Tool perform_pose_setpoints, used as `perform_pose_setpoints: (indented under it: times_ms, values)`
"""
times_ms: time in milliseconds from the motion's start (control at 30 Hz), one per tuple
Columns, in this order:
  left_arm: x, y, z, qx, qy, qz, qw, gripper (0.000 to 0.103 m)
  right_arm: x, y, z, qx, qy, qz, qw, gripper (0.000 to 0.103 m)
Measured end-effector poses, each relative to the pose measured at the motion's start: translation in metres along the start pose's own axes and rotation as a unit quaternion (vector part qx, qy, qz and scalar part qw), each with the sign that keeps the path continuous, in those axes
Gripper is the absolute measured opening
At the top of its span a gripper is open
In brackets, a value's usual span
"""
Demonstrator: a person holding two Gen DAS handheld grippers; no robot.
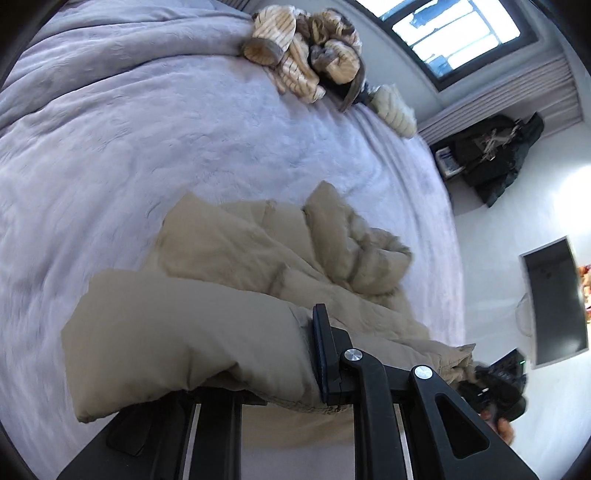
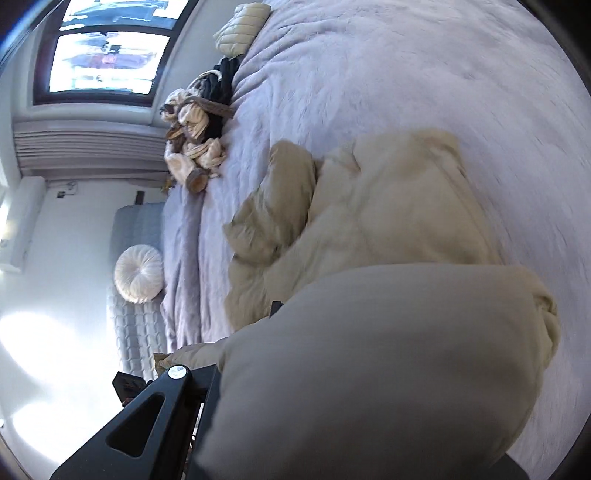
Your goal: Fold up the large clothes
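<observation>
A large beige puffer jacket (image 1: 258, 251) lies bunched on the lilac bed cover (image 1: 129, 147). My left gripper (image 1: 295, 354) is shut on a thick padded fold of the jacket; its right finger (image 1: 323, 354) presses the cloth and the left finger is hidden under it. In the right wrist view the same jacket (image 2: 388, 206) fills the middle. My right gripper (image 2: 295, 332) is shut on another fold that drapes over it and hides most of both fingers. The other gripper shows at the left wrist view's right edge (image 1: 495, 391).
A heap of striped cream and brown clothes (image 1: 310, 51) lies at the far edge of the bed, also in the right wrist view (image 2: 192, 147). A cream quilted item (image 2: 240, 26), a round white cushion (image 2: 138, 273), a window (image 1: 454, 33) and dark clothes (image 1: 495, 151) by the wall.
</observation>
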State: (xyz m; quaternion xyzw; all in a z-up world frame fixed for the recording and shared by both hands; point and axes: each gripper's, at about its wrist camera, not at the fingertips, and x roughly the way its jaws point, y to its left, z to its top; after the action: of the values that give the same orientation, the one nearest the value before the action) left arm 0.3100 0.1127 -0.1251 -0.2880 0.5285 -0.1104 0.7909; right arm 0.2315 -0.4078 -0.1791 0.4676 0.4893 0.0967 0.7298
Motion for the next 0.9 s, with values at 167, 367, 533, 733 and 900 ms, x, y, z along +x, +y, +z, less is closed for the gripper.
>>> perform_pose_setpoints:
  times_ms: [167, 367, 533, 733, 900]
  values:
    - [0.054, 0.004, 0.024, 0.025, 0.038, 0.033, 0.9984, 0.019, 0.041, -0.002, 0.037, 0.014, -0.012, -0.035, 0.999, 0.009]
    - [0.084, 0.008, 0.039, 0.032, 0.080, 0.064, 0.9942, 0.019, 0.079, -0.014, 0.055, 0.039, -0.009, -0.068, 0.997, 0.009]
    - [0.069, -0.006, 0.032, 0.072, 0.084, 0.069, 0.9915, 0.027, 0.084, -0.014, 0.061, 0.045, -0.002, -0.074, 0.996, 0.011]
    - [0.040, -0.023, 0.028, 0.124, 0.051, 0.084, 0.9873, 0.081, 0.082, -0.012, 0.065, 0.048, 0.008, -0.081, 0.996, 0.013]
    - [0.034, -0.026, 0.029, 0.142, 0.034, 0.116, 0.9825, 0.081, 0.079, -0.007, 0.065, 0.048, 0.014, -0.085, 0.995, 0.030]
